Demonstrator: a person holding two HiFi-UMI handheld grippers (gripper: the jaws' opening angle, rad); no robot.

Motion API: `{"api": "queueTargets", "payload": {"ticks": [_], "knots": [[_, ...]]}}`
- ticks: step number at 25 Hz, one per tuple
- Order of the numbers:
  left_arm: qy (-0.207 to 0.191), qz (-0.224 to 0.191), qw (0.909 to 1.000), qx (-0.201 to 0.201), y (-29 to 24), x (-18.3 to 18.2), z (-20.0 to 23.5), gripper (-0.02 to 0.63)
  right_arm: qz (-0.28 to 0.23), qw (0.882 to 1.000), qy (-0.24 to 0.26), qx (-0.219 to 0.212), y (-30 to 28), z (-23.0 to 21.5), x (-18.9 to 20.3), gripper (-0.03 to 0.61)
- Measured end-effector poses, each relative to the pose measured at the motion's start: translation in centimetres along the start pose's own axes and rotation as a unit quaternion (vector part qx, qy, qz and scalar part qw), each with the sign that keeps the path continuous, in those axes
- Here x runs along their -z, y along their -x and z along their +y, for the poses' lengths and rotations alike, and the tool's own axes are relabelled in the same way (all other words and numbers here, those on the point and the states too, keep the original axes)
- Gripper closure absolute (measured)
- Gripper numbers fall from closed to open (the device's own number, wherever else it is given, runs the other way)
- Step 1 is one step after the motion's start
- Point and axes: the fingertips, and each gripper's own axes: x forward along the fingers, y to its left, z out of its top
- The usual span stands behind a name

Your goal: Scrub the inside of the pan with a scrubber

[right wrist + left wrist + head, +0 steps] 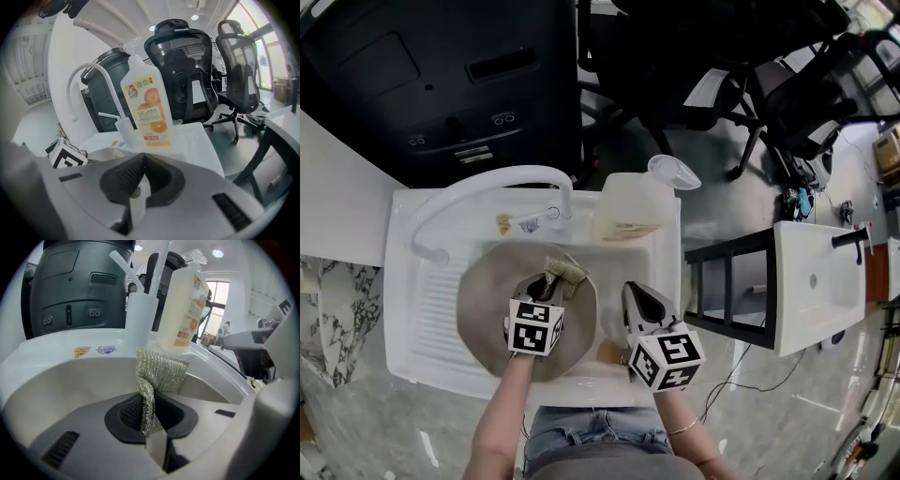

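Observation:
A round grey pan (487, 314) lies in the white sink (411, 281). My left gripper (551, 279) hangs over the pan's far half, shut on a silvery mesh scrubber (565, 272). In the left gripper view the scrubber (161, 371) sticks up folded from between the jaws of the left gripper (149, 423), with the pan's wall (65, 385) behind it. My right gripper (630, 289) is just right of the pan's rim, above the sink's right side. Its jaws look shut in the right gripper view (139, 185), with nothing clearly held.
A white faucet (487, 187) arches over the sink's back. A dish soap bottle (633, 206) stands on the back right corner. Behind the sink is a dark bin (441, 75). Office chairs (750, 84) and a white table (816, 281) are to the right.

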Motion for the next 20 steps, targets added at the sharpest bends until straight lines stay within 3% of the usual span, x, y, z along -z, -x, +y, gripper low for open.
{"api": "queueTargets", "payload": {"ticks": [11,20], "knots": [[0.021,-0.014,0.9968,-0.075,-0.3,-1.4,5.0,0.549,0.011,1.0,0.008,-0.005,-0.6,0.3,0.0,0.568],[0.037,-0.006,0.9848,-0.17,1.5,-1.0,9.2,0.549,0.013,1.0,0.017,-0.013,-1.0,1.2,-0.2,0.568]]}}
